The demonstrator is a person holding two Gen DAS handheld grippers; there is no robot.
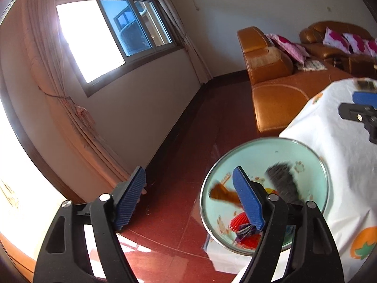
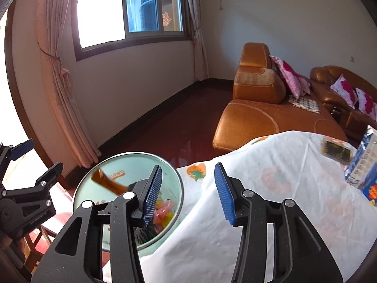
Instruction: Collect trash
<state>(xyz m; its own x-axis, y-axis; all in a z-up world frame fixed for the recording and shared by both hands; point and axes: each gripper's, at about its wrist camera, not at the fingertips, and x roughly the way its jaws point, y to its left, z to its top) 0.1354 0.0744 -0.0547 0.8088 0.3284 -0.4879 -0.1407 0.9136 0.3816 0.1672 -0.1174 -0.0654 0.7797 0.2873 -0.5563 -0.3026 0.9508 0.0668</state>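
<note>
Both hand-held grippers sit over the trash bin (image 1: 264, 195), a pale green round pail on the floor just beside the table (image 2: 271, 188) edge, at about 9 o'clock from the table in the right wrist view.

Left hand-held gripper (image 1: 190, 202): jaws wide apart, nothing between the pads. Right hand-held gripper (image 2: 188, 193): jaws apart, not as wide, also empty.

A blurred brown wrapper (image 1: 222, 194) hangs mid-air inside the bin mouth, and a blurred dark piece (image 1: 282, 184) next to it; both look like trash caught falling, so the drop seems done for this round. Bin bottom already holds red, purple and yellow scraps (image 1: 245, 231).

Remaining trash is on the table: a dark flat packet (image 2: 335, 151) and a blue-white carton (image 2: 364, 165), both at about 2 o'clock from the right hand-held gripper, well apart from it, near the far right table edge. The packet's long axis runs roughly 10-to-4 o'clock; the carton stands upright, partly cut off by the frame.

The right hand-held gripper is clearly nearer to these; the left one is on the bin side, farther off. Judgement: next pick falls to the right hand-held gripper, swinging toward 2 o'clock, jaws set across the packet's short side. Risk: thin packet lying flat on loose cloth, so pads may snag the cover.
</note>
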